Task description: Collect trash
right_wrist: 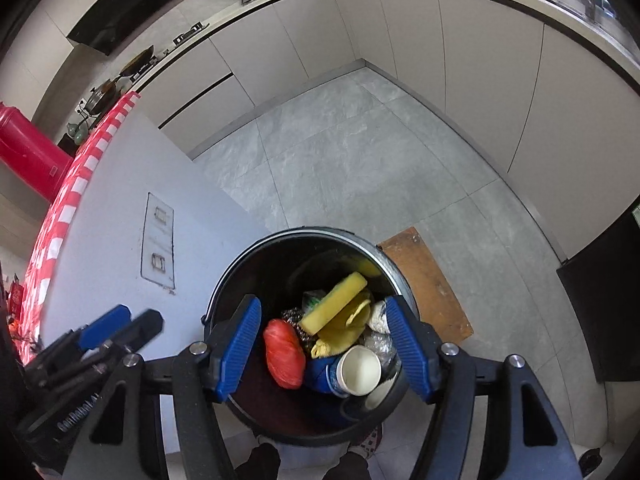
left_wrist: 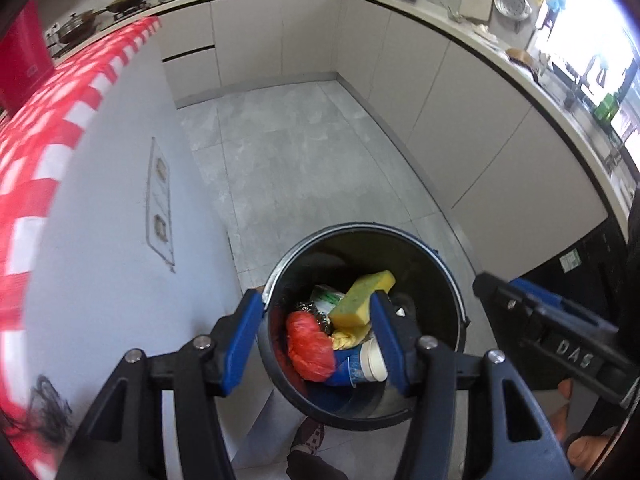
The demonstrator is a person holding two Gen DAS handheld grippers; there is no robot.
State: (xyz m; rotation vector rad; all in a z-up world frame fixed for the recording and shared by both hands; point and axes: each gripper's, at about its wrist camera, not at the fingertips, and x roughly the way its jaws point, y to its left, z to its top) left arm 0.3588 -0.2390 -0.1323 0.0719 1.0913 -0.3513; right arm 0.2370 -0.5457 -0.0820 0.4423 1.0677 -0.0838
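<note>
Trash bin [right_wrist: 236, 280], black round bucket with a metal rim band, sits on the grey floor tiles [right_wrist: 360, 152] directly under both grippers, at 6 o'clock in both wrist views. Looks rigid; probably light even loaded, since the contents are soft scraps. Best hold is likely the rim or the side pivot at 9 o'clock in the right wrist view; the walls look smooth and wide, likely slippery for a pinch.

Contents, largest to smallest:
- Yellow sponge [right_wrist: 334, 304], top of the pile, soft and compressible, very light; pinch across the short edges.
- Red plastic bag [right_wrist: 284, 354], balled up at 8 o'clock in the bin, crinkly, slippery, deforms; grab a bunched fold.
- Paper cup [right_wrist: 358, 370], at 5 o'clock, mouth up, thin and crushable; gentle grip on the rim.
- Yellow rag [right_wrist: 340, 336] under the sponge, limp.
- Dark scouring ball [right_wrist: 294, 318], springy, small.

Left gripper [left_wrist: 316, 344]: jaws partly apart, holding nothing, straddling the near rim. Right gripper [right_wrist: 324, 344]: jaws partly apart, nothing held, above the bin's mouth.
</note>
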